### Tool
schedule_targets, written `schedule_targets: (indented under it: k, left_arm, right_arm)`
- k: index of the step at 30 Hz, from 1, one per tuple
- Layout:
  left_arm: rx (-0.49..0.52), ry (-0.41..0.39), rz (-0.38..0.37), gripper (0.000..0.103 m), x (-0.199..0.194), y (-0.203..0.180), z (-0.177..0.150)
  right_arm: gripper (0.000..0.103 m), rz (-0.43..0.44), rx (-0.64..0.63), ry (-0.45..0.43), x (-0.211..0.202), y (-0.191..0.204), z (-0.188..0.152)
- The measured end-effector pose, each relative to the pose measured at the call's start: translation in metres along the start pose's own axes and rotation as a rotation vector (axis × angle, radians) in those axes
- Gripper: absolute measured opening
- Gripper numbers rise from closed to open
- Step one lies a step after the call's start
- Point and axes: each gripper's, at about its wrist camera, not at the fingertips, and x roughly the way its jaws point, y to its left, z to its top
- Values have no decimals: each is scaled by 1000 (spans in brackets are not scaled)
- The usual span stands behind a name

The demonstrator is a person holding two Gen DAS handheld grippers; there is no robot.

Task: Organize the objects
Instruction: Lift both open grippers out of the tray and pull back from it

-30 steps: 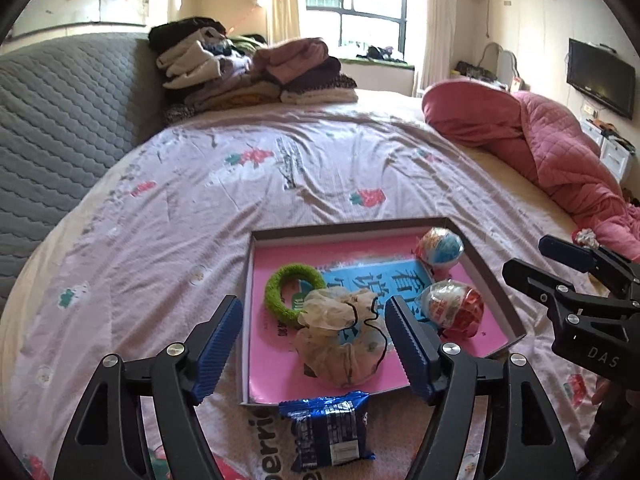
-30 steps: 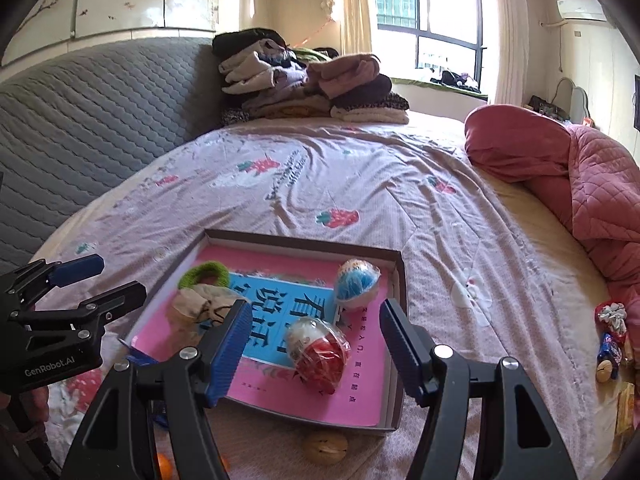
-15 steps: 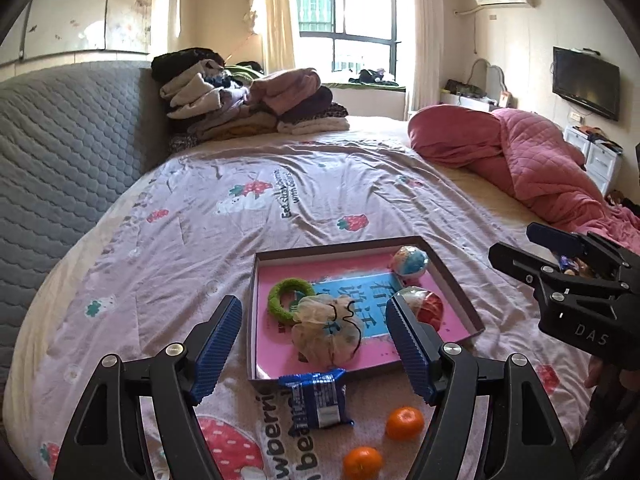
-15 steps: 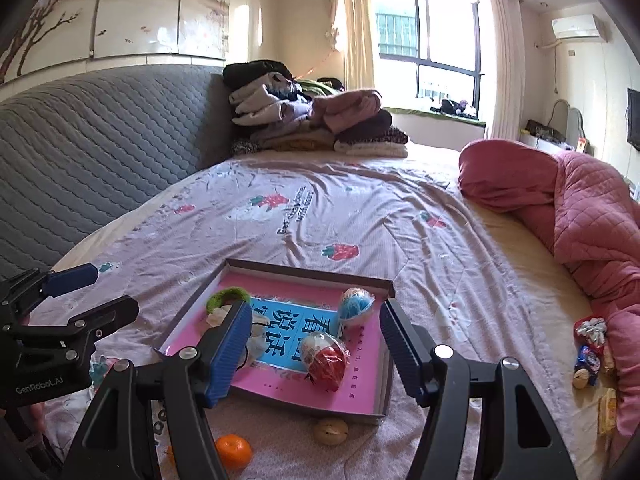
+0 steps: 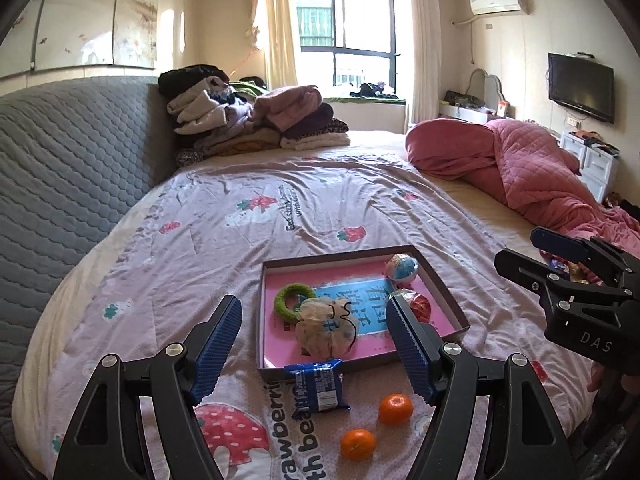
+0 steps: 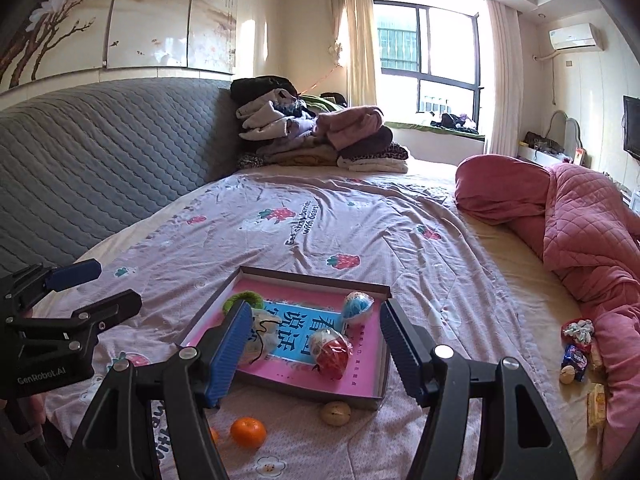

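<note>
A shallow box (image 5: 445, 301) with a pink floor lies on the bedsheet. It holds a green ring (image 5: 294, 298), a beige mesh scrunchie (image 5: 328, 328), a blue-white wrapped ball (image 5: 402, 267) and a red wrapped ball (image 6: 331, 350). A blue snack packet (image 5: 320, 386) and two oranges (image 5: 395, 409) lie in front of the box, and a walnut (image 6: 335, 413) lies by its near corner. My left gripper (image 5: 312, 306) hovers open and empty above the near side. My right gripper (image 6: 313, 309) is beside it, likewise open and empty.
Folded clothes (image 5: 248, 116) are piled at the far end by the grey quilted headboard (image 5: 68, 168). A pink quilt (image 6: 580, 220) runs along the right side, with small snacks and toys (image 6: 576, 354) beside it. A hand (image 5: 600, 376) shows under the right gripper.
Both grippers have drawn back and risen away from the box, so it looks smaller. The oranges, walnut and more of the room have come into view. The jaws kept their width.
</note>
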Motion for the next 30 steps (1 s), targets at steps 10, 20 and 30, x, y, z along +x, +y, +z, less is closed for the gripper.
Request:
schedule_targets:
  k: [10,20,30]
  left_arm:
    - [3,-9,6,76,-21,-2,-11]
    - [-3,-14,-10,76,-30,-6,-30]
    - [-14,18,-14,76,-31,-9,-52]
  right_arm:
    - [69,-10,-20,5,-13,8,-7]
    - [71,-19,-26,43,-14,11,-33]
    - [71,-3,-24,75,-9,16,-54]
